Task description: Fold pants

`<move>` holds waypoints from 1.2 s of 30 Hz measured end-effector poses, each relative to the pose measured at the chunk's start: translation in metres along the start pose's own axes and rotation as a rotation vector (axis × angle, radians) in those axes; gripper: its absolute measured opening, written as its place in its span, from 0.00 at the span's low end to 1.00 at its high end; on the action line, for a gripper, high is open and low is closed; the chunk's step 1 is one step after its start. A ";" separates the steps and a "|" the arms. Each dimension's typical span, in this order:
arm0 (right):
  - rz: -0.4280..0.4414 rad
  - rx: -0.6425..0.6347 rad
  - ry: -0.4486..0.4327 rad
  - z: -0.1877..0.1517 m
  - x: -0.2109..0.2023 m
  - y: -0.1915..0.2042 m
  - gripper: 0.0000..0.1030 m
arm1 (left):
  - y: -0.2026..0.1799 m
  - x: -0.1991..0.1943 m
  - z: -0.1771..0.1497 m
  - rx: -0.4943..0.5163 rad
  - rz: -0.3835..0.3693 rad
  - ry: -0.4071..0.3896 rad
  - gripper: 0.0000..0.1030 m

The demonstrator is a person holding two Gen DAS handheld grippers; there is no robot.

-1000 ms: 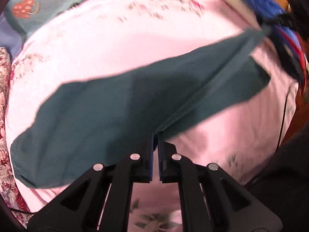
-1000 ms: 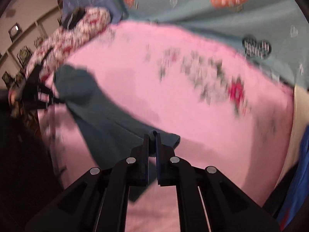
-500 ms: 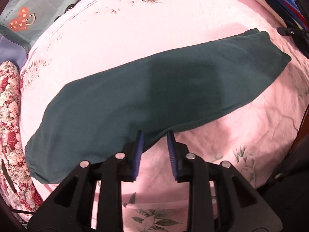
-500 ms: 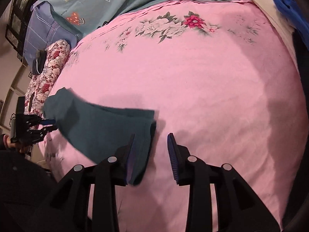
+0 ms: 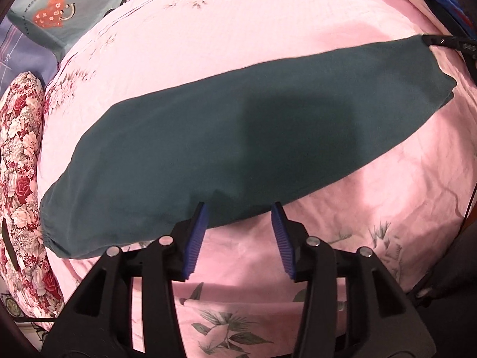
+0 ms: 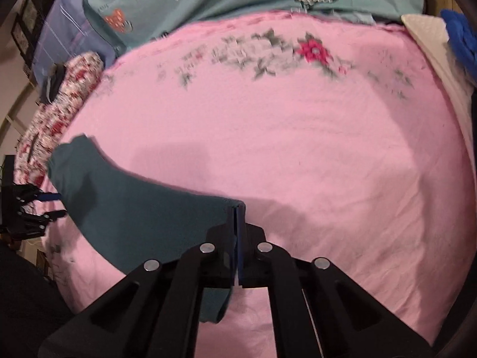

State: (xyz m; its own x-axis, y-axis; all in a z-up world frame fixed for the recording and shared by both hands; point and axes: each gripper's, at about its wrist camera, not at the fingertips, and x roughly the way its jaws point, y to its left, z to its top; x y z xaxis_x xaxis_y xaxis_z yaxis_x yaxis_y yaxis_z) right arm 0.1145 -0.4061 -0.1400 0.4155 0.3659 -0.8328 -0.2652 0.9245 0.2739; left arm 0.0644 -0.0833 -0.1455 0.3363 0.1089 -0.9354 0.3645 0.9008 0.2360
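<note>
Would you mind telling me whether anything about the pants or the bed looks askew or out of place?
Nothing stands out. The dark green pants lie flat and smooth in one long strip across the pink bedsheet; only a small pucker shows at the near edge, in front of the left gripper.

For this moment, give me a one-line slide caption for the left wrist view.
Open left gripper, jaws just widened, at the near edge of dark green pants folded lengthwise on a pink floral sheet.
</note>
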 end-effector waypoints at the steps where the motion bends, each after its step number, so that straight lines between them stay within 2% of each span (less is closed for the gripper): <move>1: -0.015 0.002 0.046 -0.002 0.011 -0.001 0.03 | 0.000 0.002 0.000 0.008 0.003 0.006 0.46; 3: -0.034 0.019 0.082 -0.009 0.012 -0.004 0.10 | 0.001 0.001 -0.004 0.015 0.011 0.005 0.48; 4: -0.021 0.038 0.074 -0.009 0.006 -0.007 0.12 | 0.004 -0.002 -0.006 0.013 0.017 0.002 0.52; 5: -0.001 0.060 0.060 -0.009 -0.003 -0.010 0.18 | 0.008 -0.006 -0.008 0.004 0.024 -0.004 0.54; 6: 0.028 0.099 0.036 -0.011 -0.016 -0.013 0.29 | 0.011 -0.009 -0.008 -0.006 0.025 -0.011 0.54; 8: 0.070 0.172 0.018 -0.017 -0.035 -0.019 0.33 | 0.018 -0.017 -0.008 -0.027 0.025 -0.026 0.56; 10: 0.129 0.228 0.060 -0.030 -0.040 -0.021 0.33 | 0.023 -0.021 -0.006 -0.047 0.028 -0.043 0.59; 13: 0.180 0.230 0.102 -0.051 -0.042 -0.008 0.33 | 0.024 -0.020 -0.002 -0.056 0.027 -0.045 0.59; 17: 0.176 0.180 0.143 -0.071 -0.035 0.012 0.33 | 0.017 -0.016 0.001 -0.023 0.019 -0.042 0.59; 21: 0.141 0.181 0.120 -0.075 -0.022 0.019 0.31 | 0.004 -0.018 0.001 0.011 0.017 -0.039 0.60; 22: 0.140 0.184 0.104 -0.075 -0.021 0.021 0.29 | 0.003 -0.018 0.001 0.014 0.018 -0.035 0.60; 23: 0.123 0.176 0.094 -0.075 -0.020 0.023 0.21 | 0.002 -0.016 0.002 0.017 0.018 -0.029 0.60; 24: 0.087 0.157 0.088 -0.074 -0.019 0.025 0.08 | 0.003 -0.014 0.003 0.020 0.019 -0.025 0.60; 27: 0.065 0.198 0.070 -0.080 -0.029 0.013 0.02 | 0.003 -0.007 0.004 0.024 0.023 -0.004 0.61; 29: 0.043 0.229 0.078 -0.088 -0.034 0.004 0.02 | 0.005 -0.005 0.002 0.027 0.008 0.006 0.61; 30: 0.064 0.244 0.080 -0.092 -0.036 0.001 0.01 | 0.008 -0.005 0.001 0.028 0.005 0.006 0.61; 32: 0.063 0.294 0.090 -0.094 -0.045 -0.003 0.07 | 0.019 -0.015 -0.001 0.016 -0.006 -0.018 0.61; 34: 0.119 0.333 0.045 -0.087 -0.062 -0.002 0.10 | 0.042 -0.028 -0.003 -0.009 0.006 -0.053 0.66; 36: 0.161 0.335 -0.015 -0.070 -0.076 0.011 0.17 | 0.069 -0.033 -0.006 -0.040 0.056 -0.078 0.69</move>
State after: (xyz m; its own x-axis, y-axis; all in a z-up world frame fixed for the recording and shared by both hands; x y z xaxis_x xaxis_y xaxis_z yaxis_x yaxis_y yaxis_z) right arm 0.0192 -0.4310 -0.1067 0.4047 0.5088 -0.7598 -0.0293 0.8377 0.5453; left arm 0.0736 -0.0218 -0.1001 0.4221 0.1285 -0.8974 0.3086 0.9104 0.2755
